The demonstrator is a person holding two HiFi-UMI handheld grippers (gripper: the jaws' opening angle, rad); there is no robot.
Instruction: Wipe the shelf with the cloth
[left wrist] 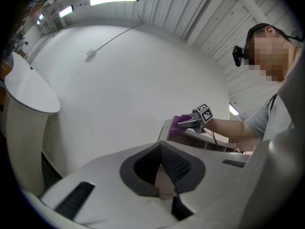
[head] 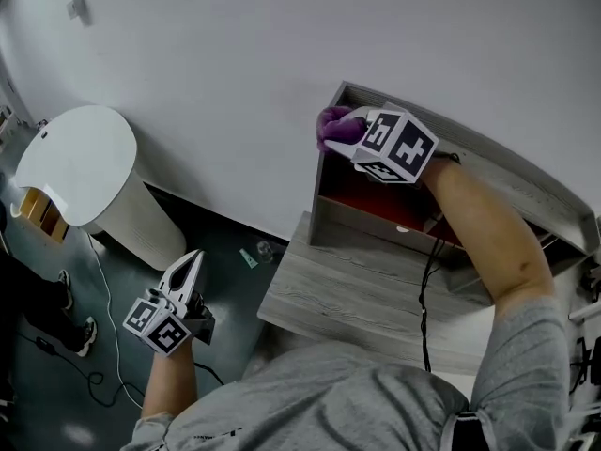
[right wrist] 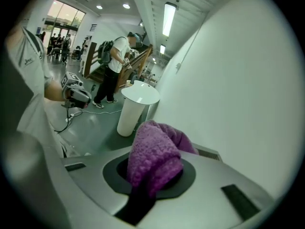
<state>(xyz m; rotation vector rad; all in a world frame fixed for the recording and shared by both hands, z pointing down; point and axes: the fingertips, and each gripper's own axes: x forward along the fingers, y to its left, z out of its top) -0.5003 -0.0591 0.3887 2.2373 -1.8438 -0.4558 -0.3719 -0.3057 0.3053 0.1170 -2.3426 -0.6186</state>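
Observation:
A fluffy purple cloth is pressed on the top left corner of the grey wooden shelf. My right gripper is shut on it. In the right gripper view the cloth bulges out from between the jaws of the right gripper and hides the fingertips. My left gripper hangs low at the left, away from the shelf and over the floor. Its jaws are shut on nothing. In the left gripper view the left gripper points at the white wall, with the cloth far off.
The shelf has a red inner compartment and a wide lower board. A black cable trails from my right arm over it. A white round pedestal stands on the floor at left. People stand far behind.

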